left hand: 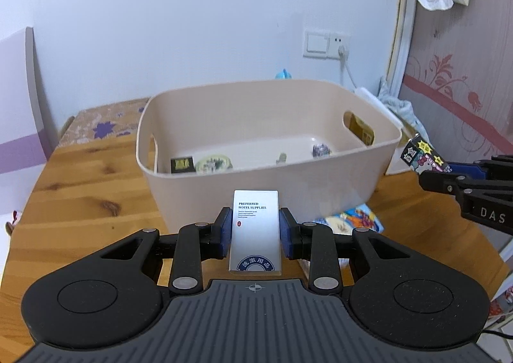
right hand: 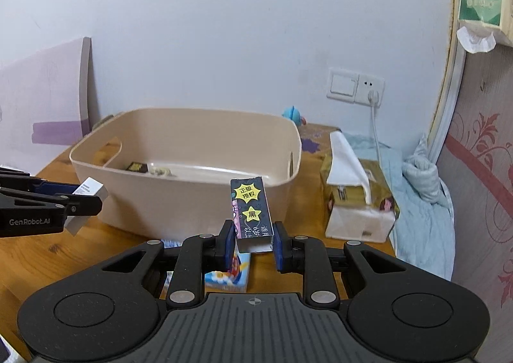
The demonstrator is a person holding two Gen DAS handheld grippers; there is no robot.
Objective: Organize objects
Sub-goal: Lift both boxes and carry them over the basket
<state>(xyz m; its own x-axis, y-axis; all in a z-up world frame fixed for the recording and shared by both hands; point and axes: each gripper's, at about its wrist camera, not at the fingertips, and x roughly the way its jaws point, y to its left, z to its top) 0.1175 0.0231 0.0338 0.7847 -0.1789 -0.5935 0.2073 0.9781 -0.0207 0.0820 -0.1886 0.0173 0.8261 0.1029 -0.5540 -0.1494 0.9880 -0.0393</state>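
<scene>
A home bedroom; floral wallpaper (right hand: 481, 154); rumpled blanket (right hand: 420, 196); tissue box (right hand: 359, 202).

The flat white cardboard box (left hand: 255, 228) reads "PREFERRED HOTEL SUPPLIES" above a round blue seal with "洗漱用品". The small dark cartoon-printed carton (right hand: 251, 214) carries yellow stars reading "正版授权" and "黑". The black left claw (right hand: 81, 202) bears "GenRobot.AI"; the black right claw (left hand: 436, 175) shows "DAS".
</scene>
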